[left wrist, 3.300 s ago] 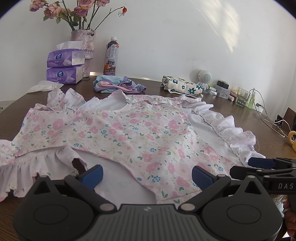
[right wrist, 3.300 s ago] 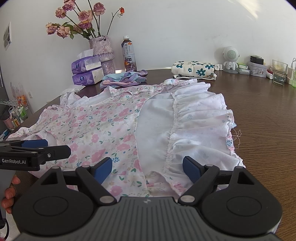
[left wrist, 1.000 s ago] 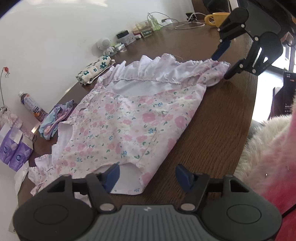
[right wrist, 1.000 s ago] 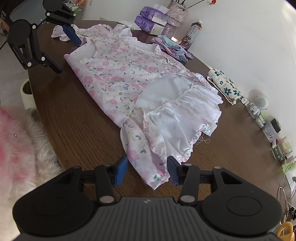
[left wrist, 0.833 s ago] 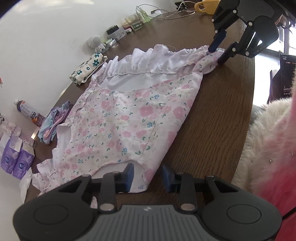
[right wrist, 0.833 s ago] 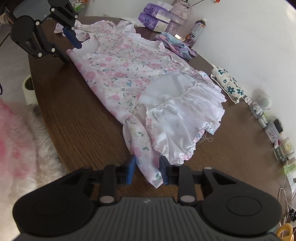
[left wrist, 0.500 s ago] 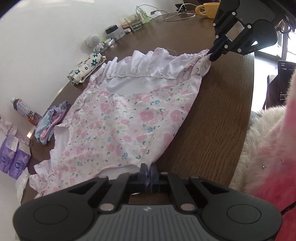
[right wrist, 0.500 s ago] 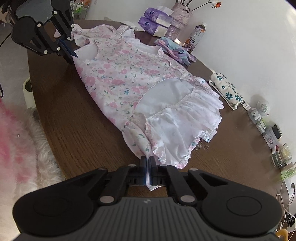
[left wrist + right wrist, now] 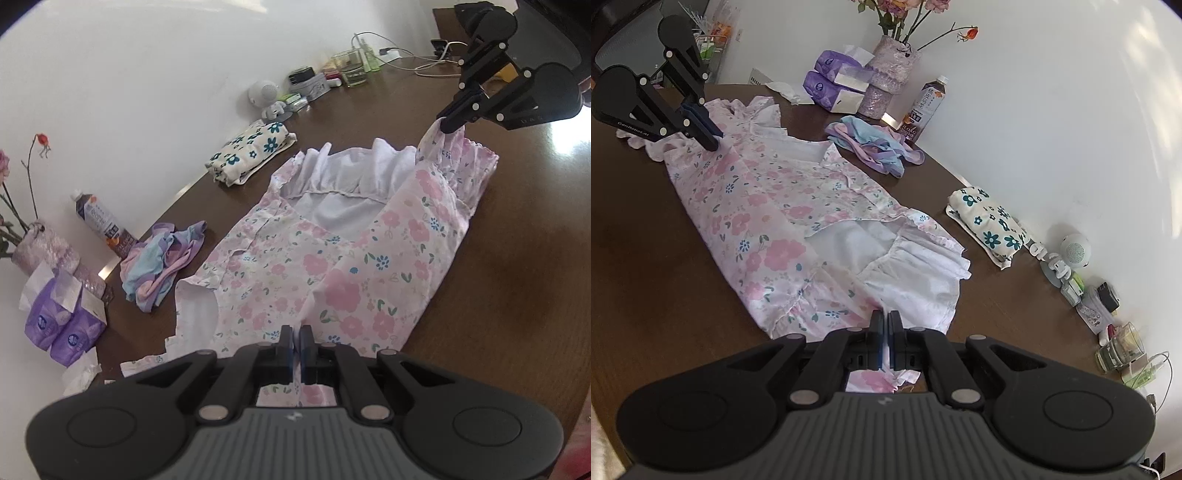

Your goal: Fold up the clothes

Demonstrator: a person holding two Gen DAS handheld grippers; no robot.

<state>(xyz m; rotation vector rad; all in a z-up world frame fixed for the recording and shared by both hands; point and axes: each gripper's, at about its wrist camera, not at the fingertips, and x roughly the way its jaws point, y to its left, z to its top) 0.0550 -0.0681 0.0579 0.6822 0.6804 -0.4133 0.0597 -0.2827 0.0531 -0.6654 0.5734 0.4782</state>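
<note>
The floral dress (image 9: 332, 266) lies spread on the brown table (image 9: 509, 280), near edge lifted and partly folded over toward the wall side, floral face up over the white lining.

The left gripper (image 9: 296, 341) is clamped tight on the dress edge at the bodice end — pink fabric is pinched between the blue pads and hangs behind them. The right gripper (image 9: 884, 332) is likewise closed on the dress, at the ruffled hem end, with fabric caught between its fingers. From the left wrist view the right gripper (image 9: 448, 123) holds the hem corner raised off the table; from the right wrist view the left gripper (image 9: 709, 134) holds the sleeve-side corner up.

Relative to the dress: a folded floral cloth (image 9: 251, 153) sits beyond it near the wall, a bundle of purple and blue garments (image 9: 162, 260) lies just beside the neckline, and a bottle (image 9: 101, 221), a vase (image 9: 892, 74) and tissue packs (image 9: 62, 325) stand past that bundle. A small white figure (image 9: 1071, 254) and a glass (image 9: 1123, 347) sit further along the wall — well apart from the hem.
</note>
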